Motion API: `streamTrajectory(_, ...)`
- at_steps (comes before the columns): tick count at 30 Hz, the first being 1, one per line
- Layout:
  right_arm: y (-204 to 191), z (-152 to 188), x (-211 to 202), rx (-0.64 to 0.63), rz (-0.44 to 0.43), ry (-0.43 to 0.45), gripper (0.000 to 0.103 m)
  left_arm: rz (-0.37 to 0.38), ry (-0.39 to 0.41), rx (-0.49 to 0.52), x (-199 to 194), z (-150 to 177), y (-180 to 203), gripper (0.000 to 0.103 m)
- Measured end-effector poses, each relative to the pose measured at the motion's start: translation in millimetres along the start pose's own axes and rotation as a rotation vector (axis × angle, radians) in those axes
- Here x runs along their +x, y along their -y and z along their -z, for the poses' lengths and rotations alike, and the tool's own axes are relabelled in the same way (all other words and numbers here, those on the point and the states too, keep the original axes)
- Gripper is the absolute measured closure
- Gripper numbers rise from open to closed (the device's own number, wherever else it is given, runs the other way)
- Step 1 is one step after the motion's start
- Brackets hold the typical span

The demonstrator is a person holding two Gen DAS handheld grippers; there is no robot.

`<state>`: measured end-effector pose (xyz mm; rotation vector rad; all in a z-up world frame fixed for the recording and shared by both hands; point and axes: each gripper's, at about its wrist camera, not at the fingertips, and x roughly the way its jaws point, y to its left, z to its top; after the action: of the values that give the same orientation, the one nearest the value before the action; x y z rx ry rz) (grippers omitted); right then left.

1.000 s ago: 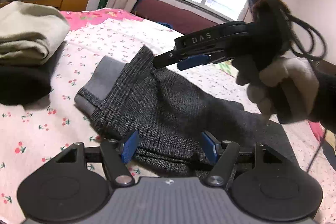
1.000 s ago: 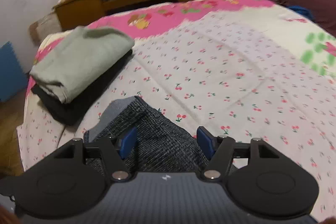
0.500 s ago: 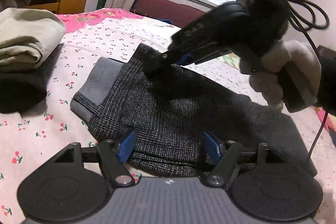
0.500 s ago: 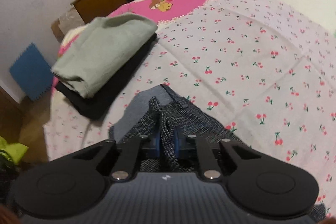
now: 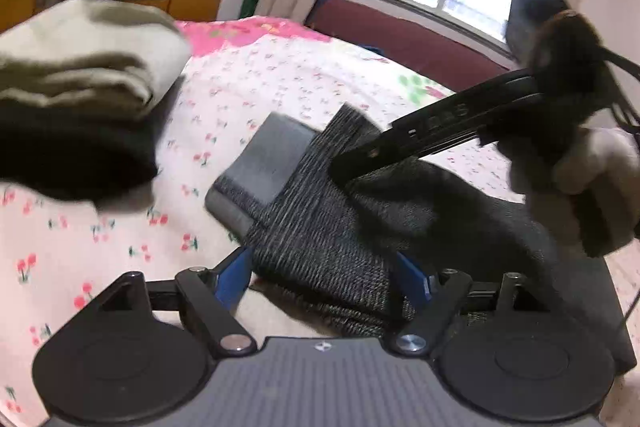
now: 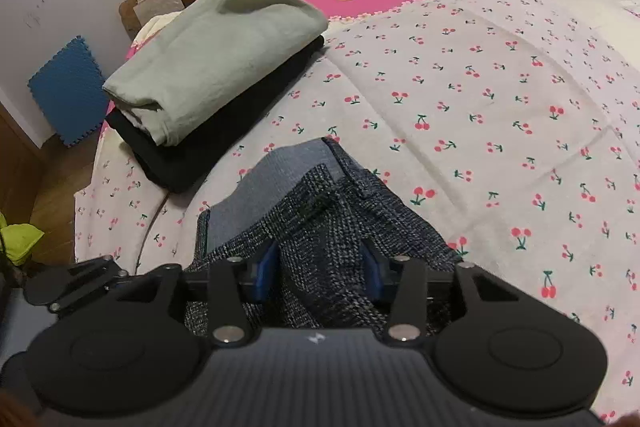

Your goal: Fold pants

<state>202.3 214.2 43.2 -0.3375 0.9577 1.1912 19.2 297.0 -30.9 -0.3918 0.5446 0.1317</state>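
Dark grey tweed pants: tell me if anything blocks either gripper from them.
Nothing visible does. The dark grey tweed pants already lie between both the left gripper and the right gripper, whose jaws have just been opening.

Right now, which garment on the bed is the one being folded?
On the cherry-print bedspread, a folded stack lies at one side: a green garment over a black one. The pants lie beside it, alone in speckled dark-grey weave with a plain grey lining.

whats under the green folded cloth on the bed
The green cloth lies on a folded black garment, whose edge sticks out below it. Both rest on the cherry-print sheet. Whether anything lies between or beneath them is hidden.
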Motion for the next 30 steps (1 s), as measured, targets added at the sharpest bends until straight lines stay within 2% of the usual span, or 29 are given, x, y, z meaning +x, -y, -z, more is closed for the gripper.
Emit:
streamTrajectory(3,-1,0,-4,0.021,0.011,0.007,0.068,-0.038,0.025,0.005,-2,-1,3,0.012)
streamTrajectory(7,3,2,-10,0.073,0.002,0.028,0.080,-0.003,-0.006,0.001,3,-6,1,0.015)
streamTrajectory(9,6,4,-11,0.100,-0.011,0.029,0.085,-0.026,-0.020,0.002,5,-7,1,0.027)
streamTrajectory(11,5,5,-12,0.089,-0.011,0.028,0.085,-0.027,-0.028,-0.017,2,-6,-2,0.033)
streamTrajectory(15,7,2,-7,0.097,-0.026,0.006,0.080,0.001,-0.050,-0.045,-1,-3,-3,0.033)
streamTrajectory(18,10,2,-6,0.104,-0.033,0.005,0.080,0.005,-0.057,-0.092,-2,-1,-6,0.033)
streamTrajectory(24,11,7,-7,0.120,-0.034,0.025,0.079,0.060,-0.098,-0.181,-13,4,-8,0.033)
streamTrajectory(26,12,8,-7,0.129,-0.034,0.033,0.079,0.088,-0.093,-0.232,-12,5,-9,0.033)
streamTrajectory(30,13,10,-8,0.139,-0.038,0.042,0.079,0.061,-0.028,-0.253,-13,-3,-13,0.034)
